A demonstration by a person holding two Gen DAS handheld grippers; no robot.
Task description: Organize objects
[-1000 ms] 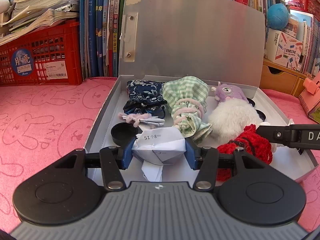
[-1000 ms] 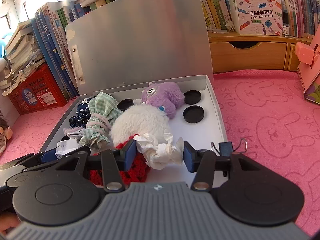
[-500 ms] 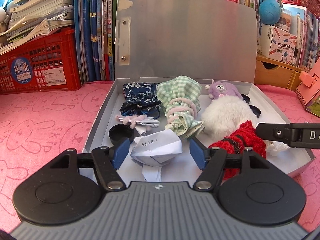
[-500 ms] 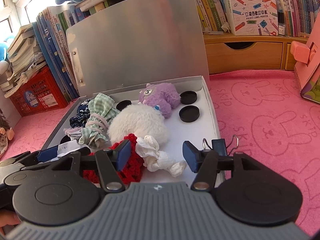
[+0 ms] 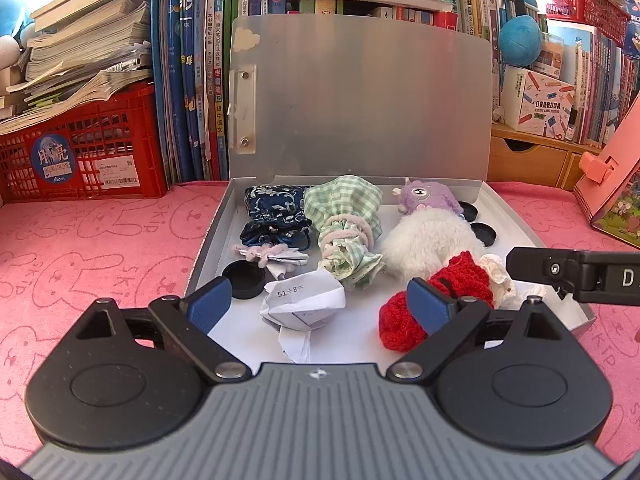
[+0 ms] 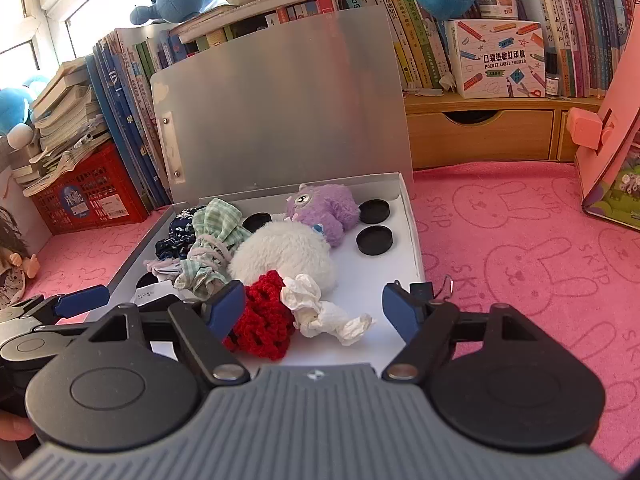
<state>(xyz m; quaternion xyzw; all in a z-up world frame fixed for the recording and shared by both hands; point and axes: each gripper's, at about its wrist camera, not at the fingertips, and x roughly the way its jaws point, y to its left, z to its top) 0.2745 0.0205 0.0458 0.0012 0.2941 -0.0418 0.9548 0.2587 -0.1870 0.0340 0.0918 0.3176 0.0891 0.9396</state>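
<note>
Underneath, pink bunny-print cloth (image 5: pixel 100 240) (crammed bookshelves (image 6: pixel 420 52) behind grey box (image 5: pixel 216 224)).

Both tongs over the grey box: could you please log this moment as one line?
left tongs: just opened, folded paper released | right tongs: just opened, crumpled tissue released | both in grey box

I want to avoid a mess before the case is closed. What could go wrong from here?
1. The crumpled tissue lies loose near the front edge of the grey case, between the right hand-held gripper's open jaws, which have just been opening; pulling back carelessly might drag it out.
2. The white plush and purple plush stand high, so the lid may not shut flat.
</note>
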